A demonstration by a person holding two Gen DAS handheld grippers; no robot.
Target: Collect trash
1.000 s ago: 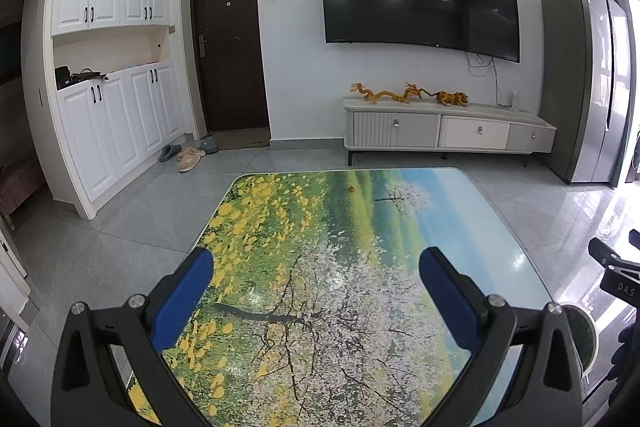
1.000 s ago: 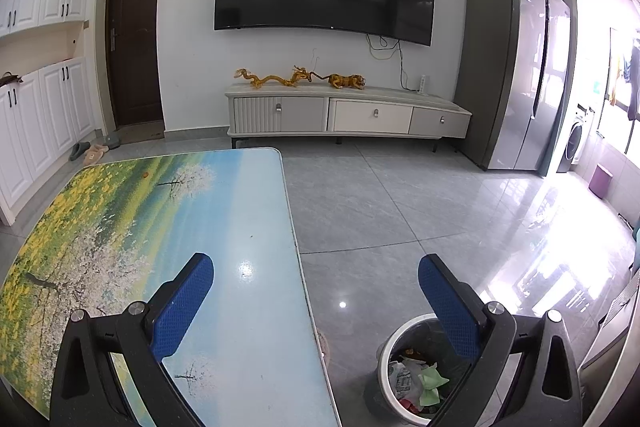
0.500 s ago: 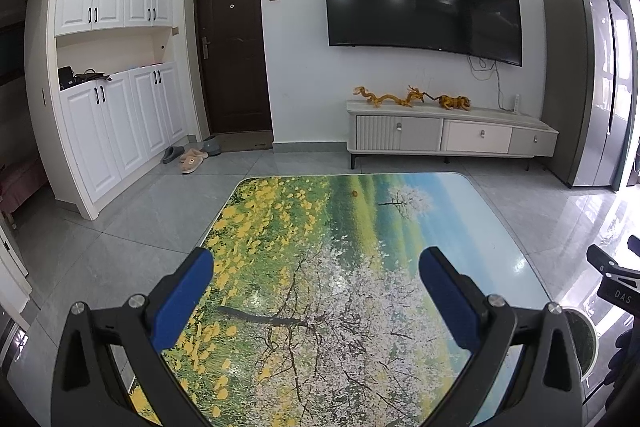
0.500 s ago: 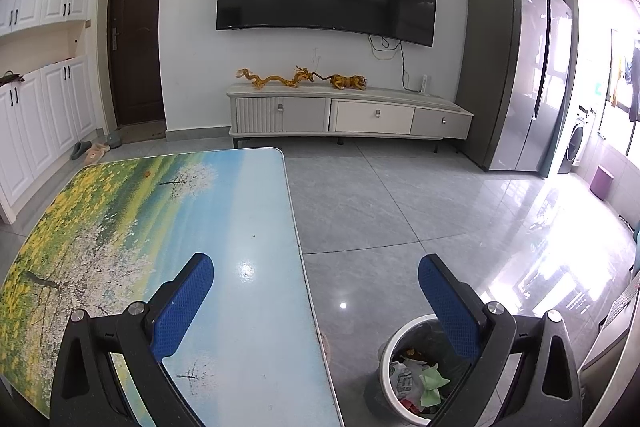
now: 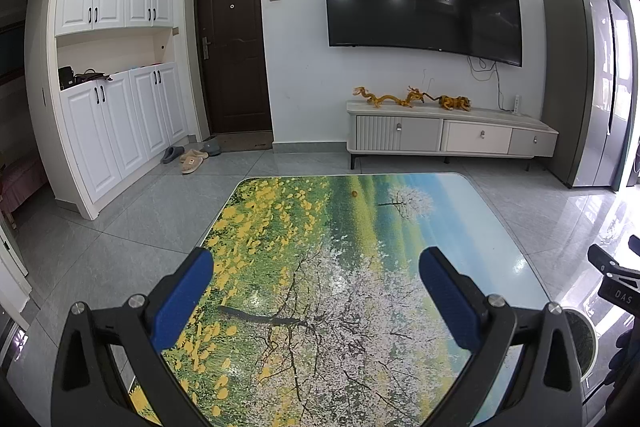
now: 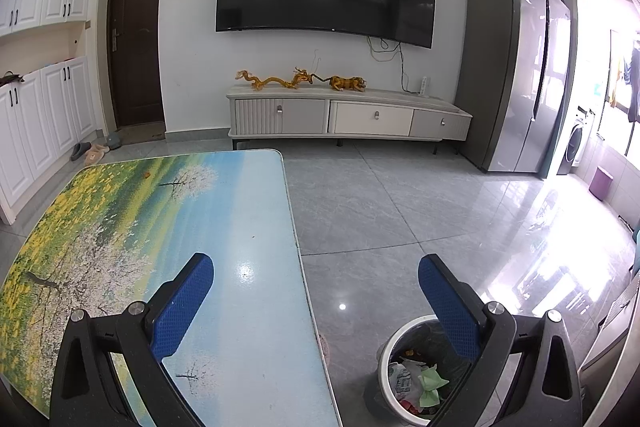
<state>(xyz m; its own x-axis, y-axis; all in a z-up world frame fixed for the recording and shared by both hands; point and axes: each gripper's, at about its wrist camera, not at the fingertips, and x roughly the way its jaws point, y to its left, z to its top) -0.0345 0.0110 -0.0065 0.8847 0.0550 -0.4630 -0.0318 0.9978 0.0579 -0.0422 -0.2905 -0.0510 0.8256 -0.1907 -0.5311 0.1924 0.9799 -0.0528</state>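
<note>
Both tongs, left tongs (image 5: 316,267) and right tongs (image 6: 316,267), gape wide, holding nothing.

Down in the lower right of the right wrist view sits the trash bin (image 6: 386,367), a round pale-rimmed bucket with a dark liner, standing upright on the grey tiled floor just beside the bench edge. Inside it, there's a pile of trash (image 6: 416,381): crumpled white plastic, a pale green wad of paper, a bit of red at the bottom and something orange-brown near the back wall. Part of the bin is hidden behind a blue pad. In the left wrist view, only a sliver of the bin (image 5: 585,337) peeks in at the lower right. One small orange scrap (image 5: 354,193) lies on the bench, upper centre of that view, on the green part of the print; it shows in the right wrist view too, at centre left (image 6: 147,174).
</note>
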